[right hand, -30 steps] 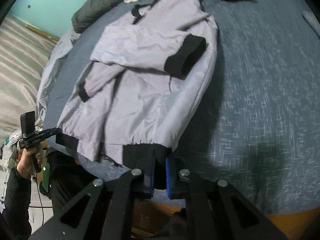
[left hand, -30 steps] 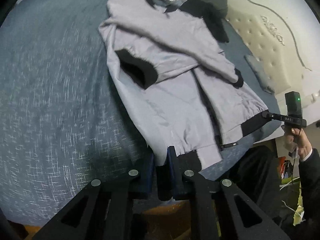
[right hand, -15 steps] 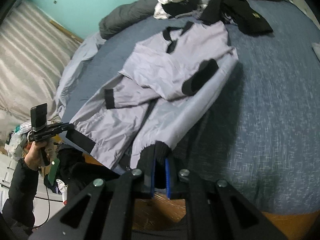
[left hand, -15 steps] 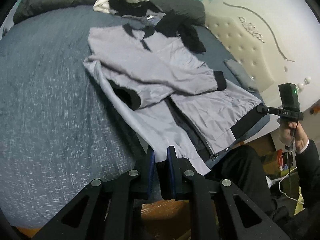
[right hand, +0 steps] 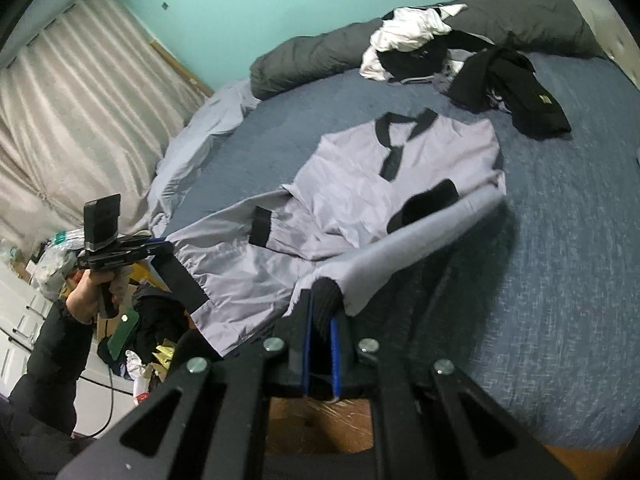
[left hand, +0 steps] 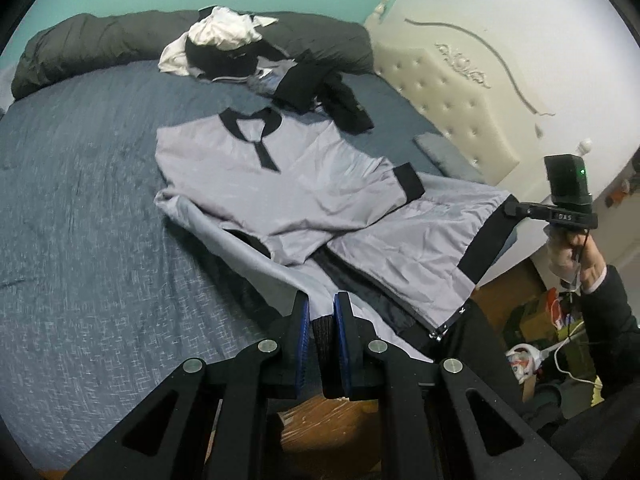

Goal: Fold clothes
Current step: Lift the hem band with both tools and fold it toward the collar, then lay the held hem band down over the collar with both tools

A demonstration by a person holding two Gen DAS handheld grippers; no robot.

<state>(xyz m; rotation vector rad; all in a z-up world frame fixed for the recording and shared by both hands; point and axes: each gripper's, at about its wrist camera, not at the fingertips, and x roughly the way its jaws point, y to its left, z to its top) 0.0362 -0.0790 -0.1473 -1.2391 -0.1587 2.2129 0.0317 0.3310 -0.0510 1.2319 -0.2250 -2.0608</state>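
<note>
- Left gripper (left hand: 322, 312) jaws were nearly closed, clamped on the grey jacket's (left hand: 304, 184) black hem band.
- Right gripper (right hand: 320, 316) jaws likewise pinched the hem's other corner.

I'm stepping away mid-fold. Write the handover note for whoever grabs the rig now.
Left claw: shut on one hem corner of the jacket.
Right claw: shut on the other corner.
Jacket lies face up on the bed, hem end held off it.
Done: sleeves folded across the chest.
Left: probably carry the hem to the collar, then do the pile beyond.
</note>
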